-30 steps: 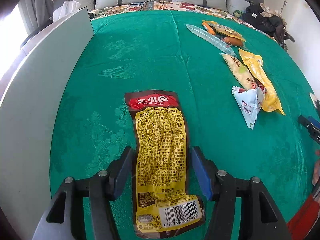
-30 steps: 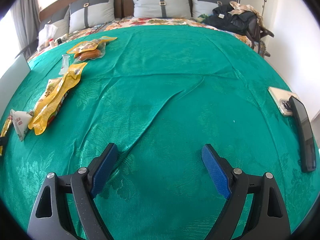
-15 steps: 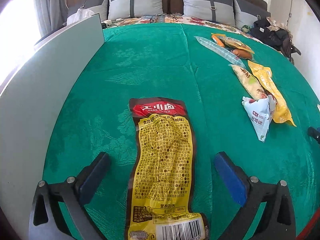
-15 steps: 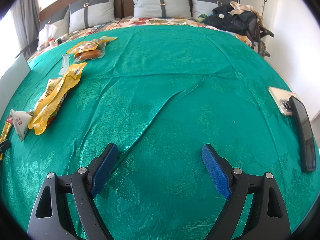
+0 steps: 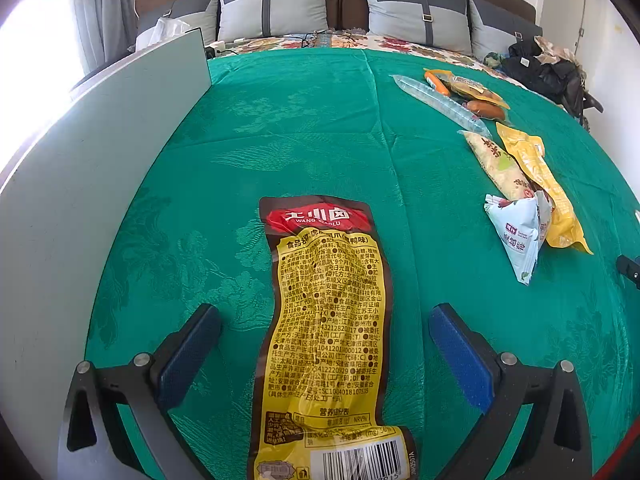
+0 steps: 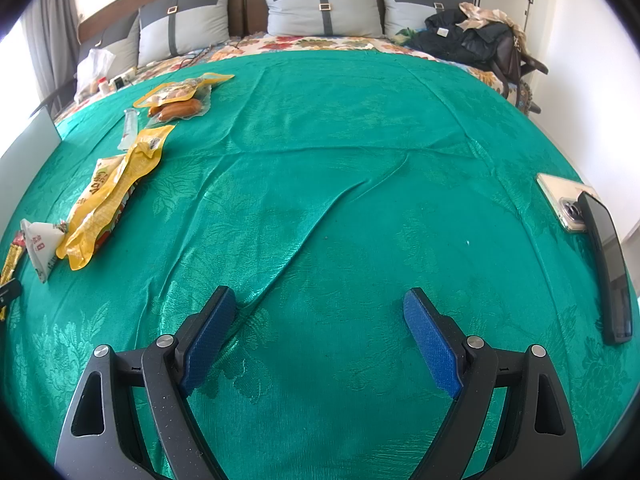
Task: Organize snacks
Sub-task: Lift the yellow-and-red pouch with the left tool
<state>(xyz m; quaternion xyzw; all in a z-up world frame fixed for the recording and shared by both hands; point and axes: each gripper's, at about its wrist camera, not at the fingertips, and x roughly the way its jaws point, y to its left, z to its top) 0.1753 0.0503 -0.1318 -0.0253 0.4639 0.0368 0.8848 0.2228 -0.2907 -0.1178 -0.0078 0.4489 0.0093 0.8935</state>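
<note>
A long yellow and dark red snack packet lies flat on the green bedspread. My left gripper is open, its fingers apart on either side of the packet and not touching it. To the right lie a white triangular pouch, a yellow packet, a beige packet, a clear tube and sausage packs. My right gripper is open and empty over bare bedspread; the snack row lies at its far left.
A grey board stands along the bed's left side. Two phones lie at the right edge. Pillows line the headboard, and dark clothes are piled at the back right.
My left gripper has opened wide, let go of the yellow packet and drawn back a little. The packet lies flat. The right gripper has not moved.
</note>
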